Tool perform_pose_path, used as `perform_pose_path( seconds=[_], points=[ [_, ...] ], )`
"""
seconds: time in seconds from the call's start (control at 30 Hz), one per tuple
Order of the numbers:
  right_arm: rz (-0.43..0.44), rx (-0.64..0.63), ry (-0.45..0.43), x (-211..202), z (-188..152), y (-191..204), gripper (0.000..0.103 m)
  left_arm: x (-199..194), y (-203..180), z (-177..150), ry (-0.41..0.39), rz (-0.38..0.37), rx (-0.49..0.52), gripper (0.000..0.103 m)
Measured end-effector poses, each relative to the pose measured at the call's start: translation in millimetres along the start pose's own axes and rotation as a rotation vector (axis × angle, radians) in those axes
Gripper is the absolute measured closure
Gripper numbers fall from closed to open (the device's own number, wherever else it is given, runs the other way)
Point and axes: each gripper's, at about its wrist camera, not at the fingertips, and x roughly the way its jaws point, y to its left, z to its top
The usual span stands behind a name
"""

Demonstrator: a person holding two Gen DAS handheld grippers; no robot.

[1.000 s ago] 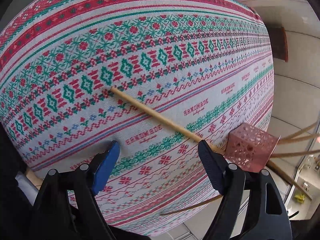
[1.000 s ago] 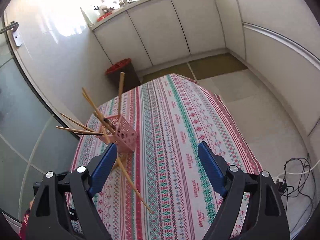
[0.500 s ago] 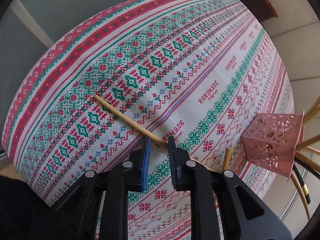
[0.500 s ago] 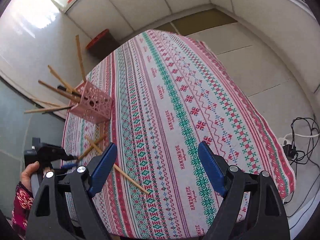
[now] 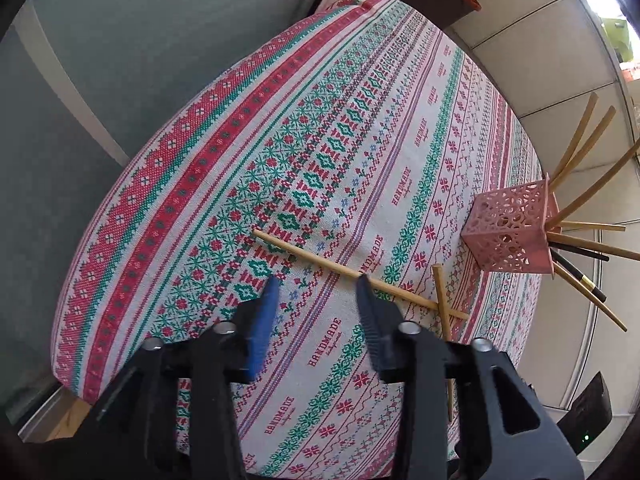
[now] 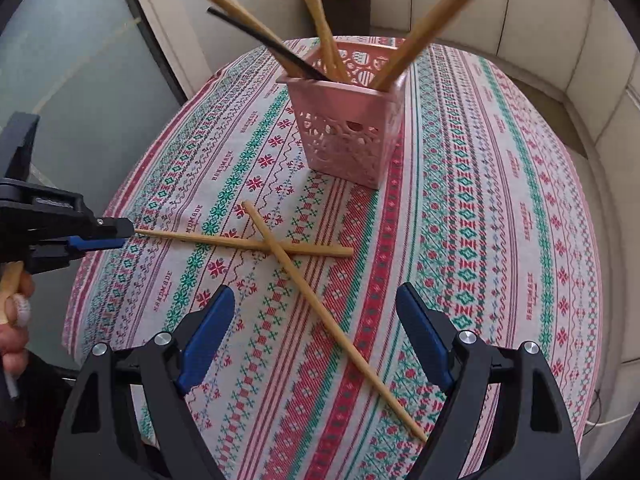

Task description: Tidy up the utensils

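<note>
Two wooden chopsticks lie crossed on the patterned tablecloth (image 6: 500,208). The first chopstick (image 6: 240,242) (image 5: 320,261) runs sideways. The second chopstick (image 6: 320,304) (image 5: 442,300) lies over it. Behind them stands a pink lattice basket (image 6: 344,136) (image 5: 512,228) holding several chopsticks. My left gripper (image 5: 318,292) (image 6: 116,236) hovers over the first chopstick, its jaws opening and nothing pressed between the pads. My right gripper (image 6: 316,320) is open above the second chopstick, which lies on the cloth below the gap.
A person's hand (image 6: 14,312) holds the left gripper at the table's left edge. A dark red bin (image 6: 346,4) stands on the floor behind the table. White cabinets curve around the far and right sides. A glass panel (image 5: 120,60) is beside the table.
The left gripper closed its jaws low at the first chopstick, then lifted and reopened; the chopstick stays on the cloth. The right gripper swung down towards the basket and the crossed chopsticks.
</note>
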Motion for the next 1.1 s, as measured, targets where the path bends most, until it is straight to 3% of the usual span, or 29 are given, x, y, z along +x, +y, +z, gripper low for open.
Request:
perform_pose_path(
  seconds=[0.07,0.2,0.37,0.43,0.5,0.53,0.63,0.7,0.8,0.93,1.0,1.1],
  points=[
    [-0.05,0.008,-0.004,4,1,4,0.025,-5,-1,-13,-0.01,0.005,0.036,0.054],
    [-0.071,0.028,-0.002,5,0,-4,0.025,13,-18,-7,-0.004,-0.006,0.054,0.049],
    [0.007,0.004,0.135,40,2,-1,0.025,18,-32,-5,0.006,-0.022,0.096,0.044],
    [-0.006,-0.01,0.135,51,-2,2,0.034,19,-41,-6,0.003,0.015,0.156,0.037],
    [-0.002,-0.025,0.115,48,-1,2,0.087,24,-50,-6,0.015,0.049,0.225,0.036],
    [0.018,-0.002,0.129,47,0,-2,0.094,29,-57,-7,0.036,0.059,0.27,0.036],
    [0.058,0.075,0.104,31,-8,-30,0.095,51,-84,-18,0.139,0.074,0.448,0.036],
    [0.119,0.159,0.102,16,-21,-58,0.096,65,-106,-32,0.161,0.1,0.59,0.035],
    [0.11,0.249,0.113,5,-39,-92,0.095,84,-139,-50,0.136,0.151,0.769,0.035],
    [0.072,0.315,0.148,7,-36,-124,0.089,98,-170,-59,0.031,0.203,0.922,0.035],
    [0.081,0.324,0.172,12,-31,-131,0.062,103,-176,-60,0.002,0.209,0.959,0.035],
    [0.058,0.31,0.192,24,-22,-132,0.058,112,-179,-56,-0.032,0.203,0.997,0.033]
  ],
)
